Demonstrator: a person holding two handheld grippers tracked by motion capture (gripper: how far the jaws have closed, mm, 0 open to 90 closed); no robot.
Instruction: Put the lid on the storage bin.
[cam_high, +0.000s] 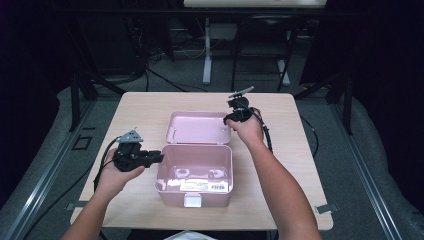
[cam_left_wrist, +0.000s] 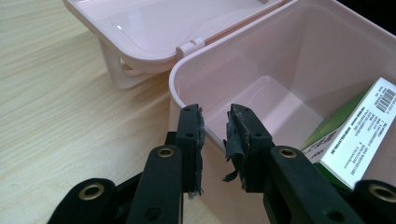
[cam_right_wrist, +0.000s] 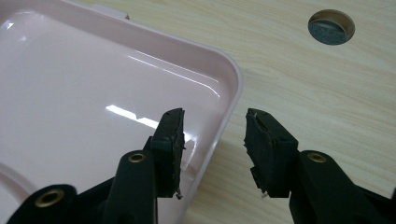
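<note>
Barcode on white-green carton (cam_left_wrist: 355, 140) in pink box (cam_left_wrist: 299, 51), fine print unreadable

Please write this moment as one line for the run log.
left gripper: open, at box left wall | right gripper: open, astride lid edge | lid: open flat | carton: inside box

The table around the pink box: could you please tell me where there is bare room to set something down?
Bare wood lies on the table left of the open lid, behind the left gripper. Another bare strip runs along the right edge, beyond the right forearm. The near edge beside the box is bare too. The middle is crowded: box, lid, and the right gripper straddling the lid's corner.
</note>
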